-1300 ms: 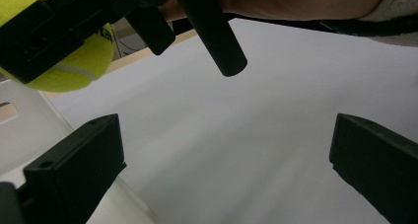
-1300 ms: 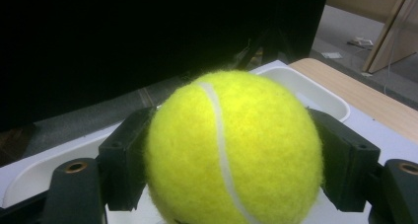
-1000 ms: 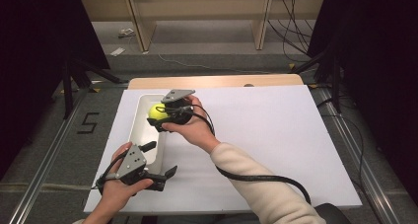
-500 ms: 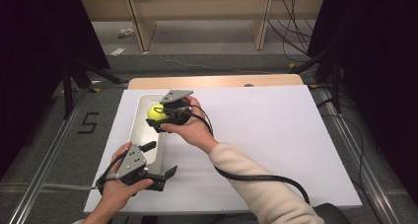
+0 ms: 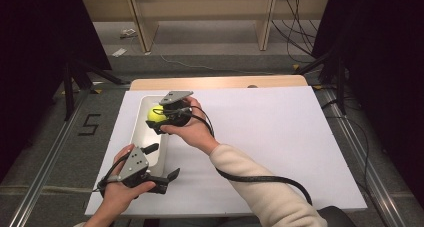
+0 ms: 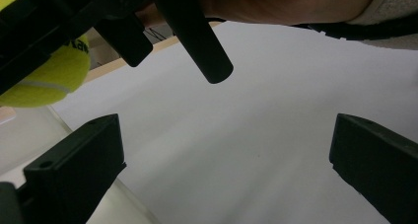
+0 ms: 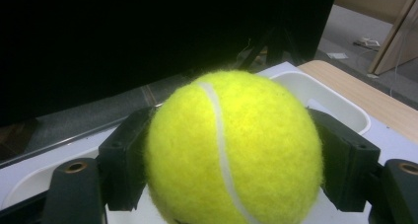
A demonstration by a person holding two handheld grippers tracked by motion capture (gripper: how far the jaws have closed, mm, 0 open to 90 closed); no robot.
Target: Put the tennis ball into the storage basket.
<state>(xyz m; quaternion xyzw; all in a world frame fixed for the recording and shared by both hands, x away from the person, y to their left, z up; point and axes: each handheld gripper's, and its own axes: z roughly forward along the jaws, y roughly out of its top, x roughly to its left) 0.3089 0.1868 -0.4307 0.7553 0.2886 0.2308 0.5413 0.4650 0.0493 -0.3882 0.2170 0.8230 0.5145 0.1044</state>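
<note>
Nearest the front left corner of the desk, the left gripper [image 5: 157, 179] rests low on the white sheet [image 5: 280, 147], its jaws standing wide apart with nothing between them. It seems parked there on purpose, out of the way and just beside the near end of the white tray [image 5: 139, 132], so the other hand has room to work. From the left gripper view the same open jaws frame bare white sheet, with the ball [image 6: 47, 78] hanging above at the upper left.

A little farther back along the left side of the desk lies the tray, a long shallow trough running from front to back. Over its far half the right gripper [image 5: 159, 118] hovers, reaching across from the person's right hand [image 5: 192, 129], and its jaws are clamped on a yellow tennis ball [image 5: 155, 115]. The right gripper view shows why the hold looks secure: each black pad presses a flank of the tennis ball [image 7: 231, 150] at about its widest part, so it cannot roll out. Below and behind it there is the tray's rounded far end [image 7: 320, 93], so the ball is held in the air above the tray, not yet resting in it. I would judge this a placing move, the ball brought over the tray to be let down inside

The right half of the desk holds only the sheet and the trailing black cable [image 5: 260, 178]
</note>
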